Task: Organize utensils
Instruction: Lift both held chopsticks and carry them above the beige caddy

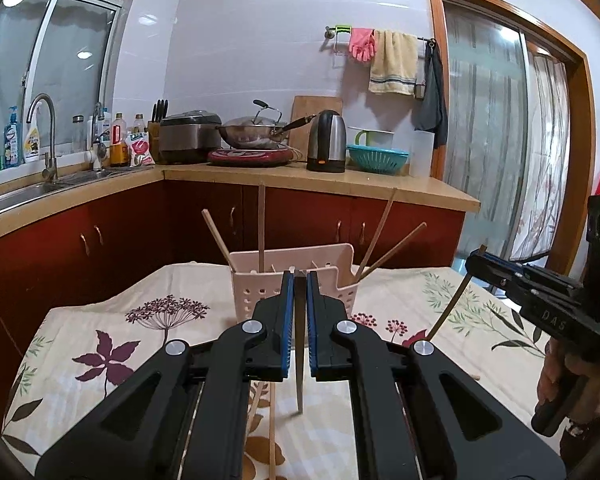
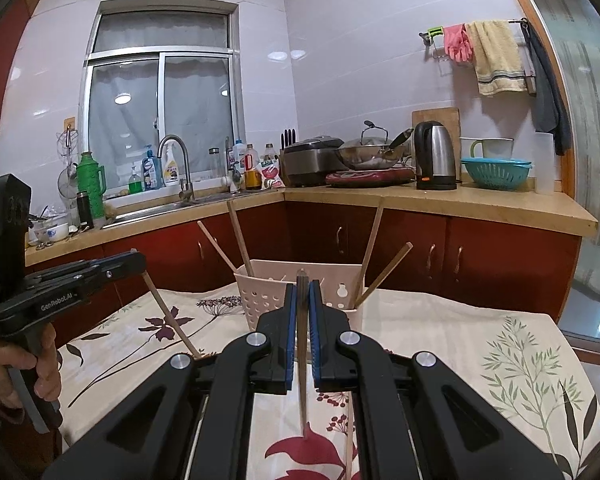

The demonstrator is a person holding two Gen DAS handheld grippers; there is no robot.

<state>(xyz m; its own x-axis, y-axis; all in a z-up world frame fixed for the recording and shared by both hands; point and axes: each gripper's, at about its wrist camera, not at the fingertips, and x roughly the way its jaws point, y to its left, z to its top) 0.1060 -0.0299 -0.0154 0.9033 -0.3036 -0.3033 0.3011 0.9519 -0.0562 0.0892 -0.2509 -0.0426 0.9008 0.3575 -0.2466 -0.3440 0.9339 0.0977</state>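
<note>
Nearest the lens, the black left gripper [image 1: 299, 280] with blue-lined fingers was pressed together on a thin brown wooden chopstick [image 1: 299, 368], which hung point down between the pads, its tip above the flower-printed cream tablecloth [image 1: 100, 344]. The matching black right gripper [image 2: 303, 289] pinched a second brown wooden chopstick [image 2: 302, 392] in the same way. Both grippers stood on the near side of the pale pink perforated plastic utensil holder [image 1: 256, 296], which sat on the cloth and already held several chopsticks leaning out to either side. At least one loose light wooden chopstick [image 1: 273, 432] lay on the cloth nearer than the holder, below the left gripper. The risks, as I judged them, were these: each stick was gripped near its top, so it could swing or twist in the pads and miss the holder's opening. A tip catching the rim, or one of the leaning chopsticks, could tip the light holder or flick sticks out. With both grippers close together and aimed at one small opening, their fingers or sticks could also collide. Letting go too high might make a stick bounce out.
</note>
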